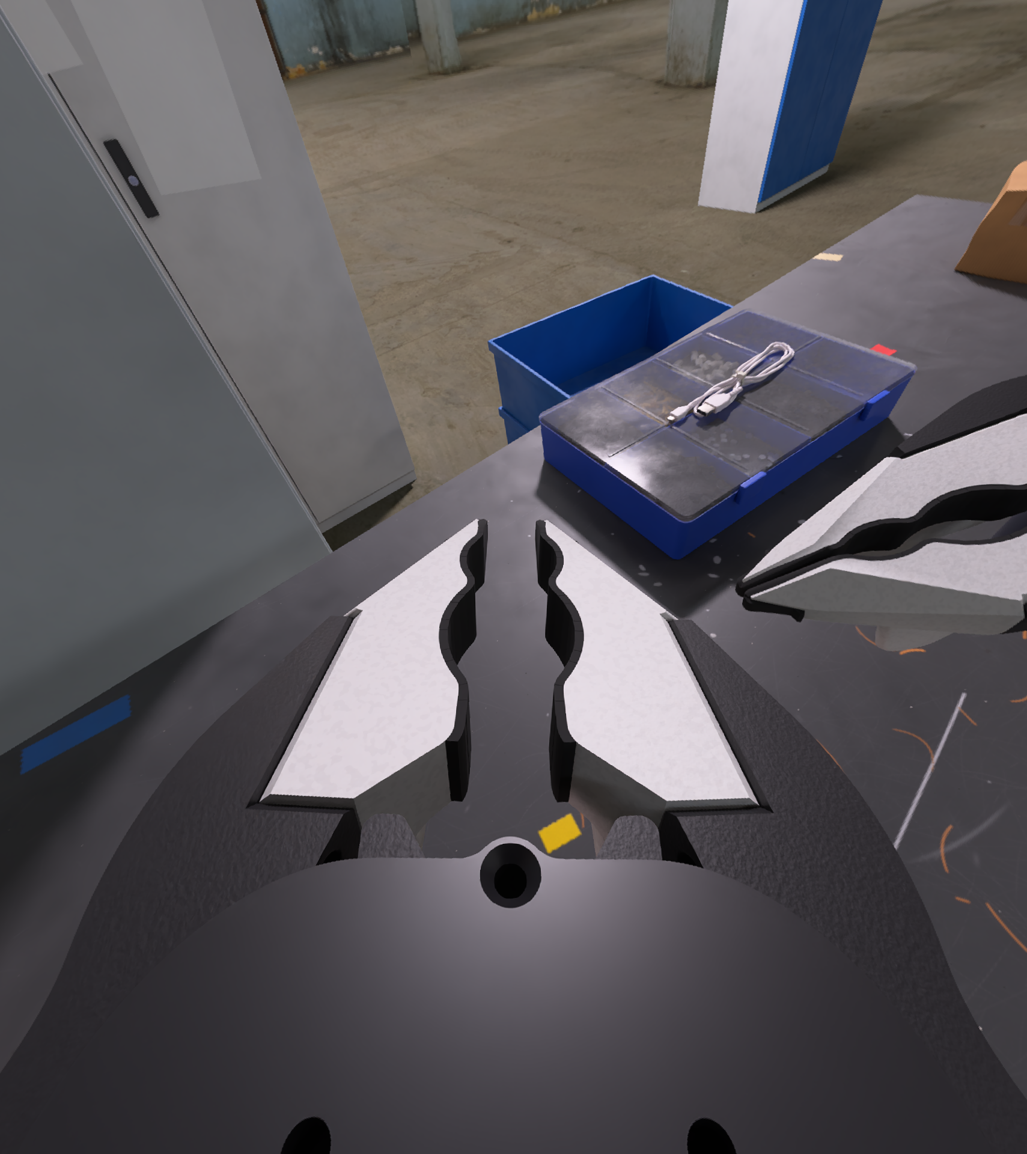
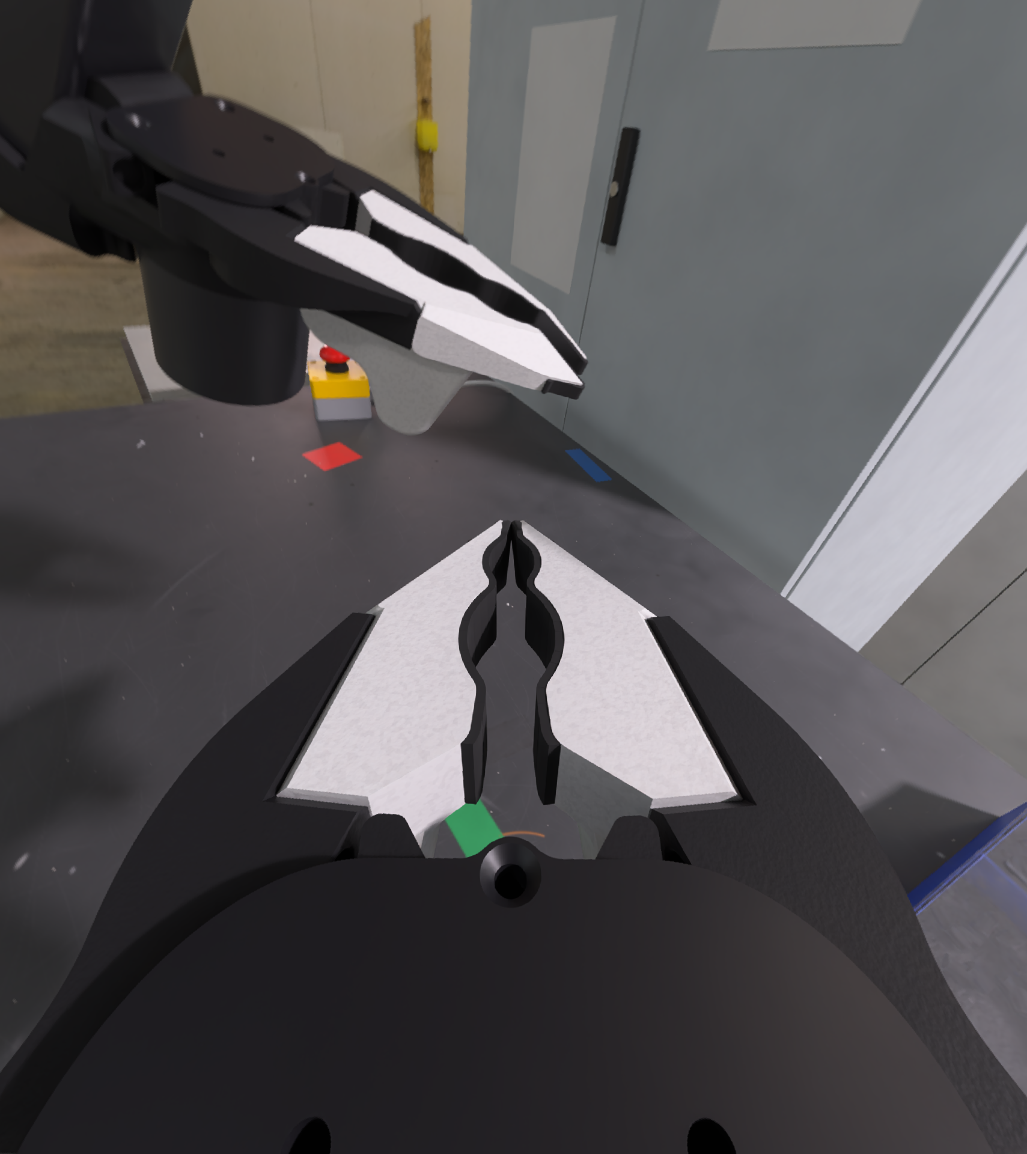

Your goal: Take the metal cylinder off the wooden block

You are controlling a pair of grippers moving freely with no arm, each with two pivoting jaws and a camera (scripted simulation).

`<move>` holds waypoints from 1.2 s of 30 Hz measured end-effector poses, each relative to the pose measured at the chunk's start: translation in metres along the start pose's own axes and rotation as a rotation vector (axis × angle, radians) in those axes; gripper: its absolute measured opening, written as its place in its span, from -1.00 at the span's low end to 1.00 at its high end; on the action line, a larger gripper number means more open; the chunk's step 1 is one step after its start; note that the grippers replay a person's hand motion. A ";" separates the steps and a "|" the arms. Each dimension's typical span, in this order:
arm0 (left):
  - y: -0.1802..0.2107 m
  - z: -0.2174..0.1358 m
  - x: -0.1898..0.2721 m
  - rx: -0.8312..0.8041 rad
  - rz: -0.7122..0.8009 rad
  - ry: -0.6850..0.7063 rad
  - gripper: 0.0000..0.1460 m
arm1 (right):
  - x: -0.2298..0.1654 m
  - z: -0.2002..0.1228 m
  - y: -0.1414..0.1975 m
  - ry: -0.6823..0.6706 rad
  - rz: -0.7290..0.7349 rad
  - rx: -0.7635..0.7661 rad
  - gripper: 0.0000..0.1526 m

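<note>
Cylinder and block aren't in either view, so with the left gripper (image 1: 511, 531) slightly open and empty and the right gripper (image 2: 511, 524) pinched closed on nothing, I'd look around beyond the blue parts box (image 1: 723, 437) at 1 o'clock first.

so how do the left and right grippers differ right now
The left gripper has its jaws parted, a clear gap running between the fingers; the right gripper has its fingertips touching. The left gripper points toward the blue compartment box with a white cable on its lid; the right gripper points across bare tabletop toward the table edge. Both are empty, with white fingers and black wavy pads; neither view shows the cylinder or block.
</note>
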State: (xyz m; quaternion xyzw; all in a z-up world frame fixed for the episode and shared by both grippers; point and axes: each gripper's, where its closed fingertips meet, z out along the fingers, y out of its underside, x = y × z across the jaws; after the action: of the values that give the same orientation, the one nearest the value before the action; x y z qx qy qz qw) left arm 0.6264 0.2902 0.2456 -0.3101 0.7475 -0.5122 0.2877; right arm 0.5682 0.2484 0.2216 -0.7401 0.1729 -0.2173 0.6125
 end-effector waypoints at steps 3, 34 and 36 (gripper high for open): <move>-0.001 0.001 0.001 0.002 -0.002 -0.002 -0.78 | 0.006 -0.005 -0.002 0.013 0.080 0.045 -1.00; 0.151 -0.076 0.151 -0.464 0.353 0.161 -0.56 | -0.001 -0.208 0.044 -0.054 -0.054 -0.213 -0.62; 0.174 -0.071 0.169 -0.532 0.355 0.233 -0.59 | -0.003 -0.222 0.057 -0.055 -0.045 -0.236 -0.62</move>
State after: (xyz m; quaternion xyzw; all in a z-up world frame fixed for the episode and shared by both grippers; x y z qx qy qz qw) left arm 0.4359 0.2529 0.0847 -0.1789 0.9251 -0.2731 0.1941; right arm 0.4481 0.0549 0.1995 -0.8163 0.1637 -0.1890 0.5207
